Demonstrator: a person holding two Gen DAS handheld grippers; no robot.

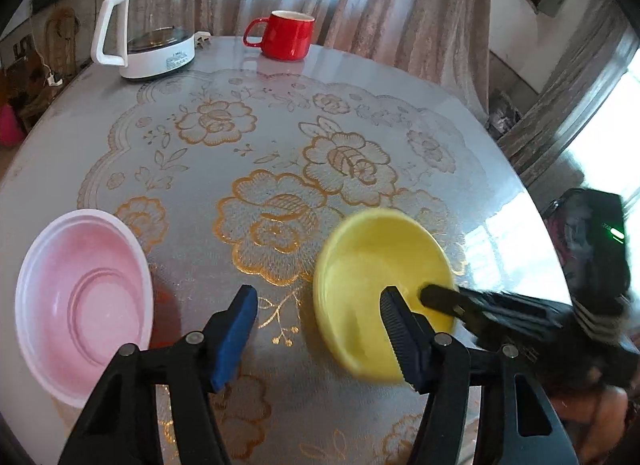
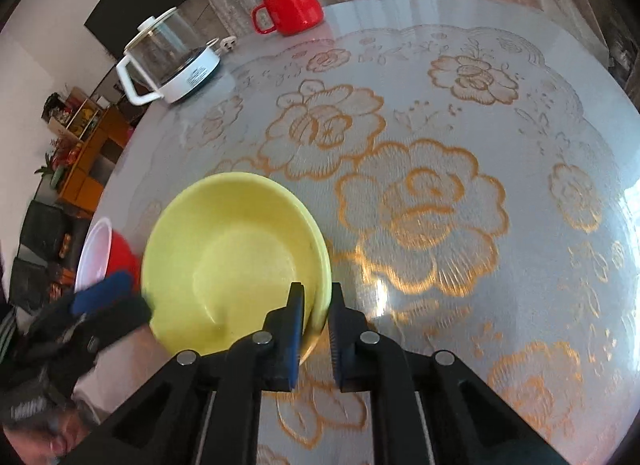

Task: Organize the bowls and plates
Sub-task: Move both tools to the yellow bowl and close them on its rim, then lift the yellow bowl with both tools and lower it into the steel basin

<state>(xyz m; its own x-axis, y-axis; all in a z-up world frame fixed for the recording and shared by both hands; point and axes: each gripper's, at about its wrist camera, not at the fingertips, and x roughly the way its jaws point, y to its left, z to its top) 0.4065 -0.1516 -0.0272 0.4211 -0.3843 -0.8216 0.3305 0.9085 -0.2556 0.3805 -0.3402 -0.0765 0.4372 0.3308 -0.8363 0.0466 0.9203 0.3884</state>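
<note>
A yellow bowl (image 1: 368, 261) (image 2: 236, 253) sits on the round table. My right gripper (image 2: 318, 307) is shut on its near right rim, one finger inside the bowl and one outside; in the left wrist view its black fingers (image 1: 440, 299) reach in from the right. My left gripper (image 1: 320, 321) stands open, and the bowl's left edge lies between its fingers without the blue pad touching. In the right wrist view that blue pad (image 2: 104, 291) shows just left of the bowl. A bowl with a pink inside and red outside (image 1: 80, 297) (image 2: 100, 249) rests at the left.
A glass kettle with a white base (image 1: 148, 25) (image 2: 172, 61) and a red mug (image 1: 288, 35) (image 2: 292, 9) stand at the far edge. The table (image 1: 280, 145) has a gold floral lace cloth under a glossy top. Curtains hang behind.
</note>
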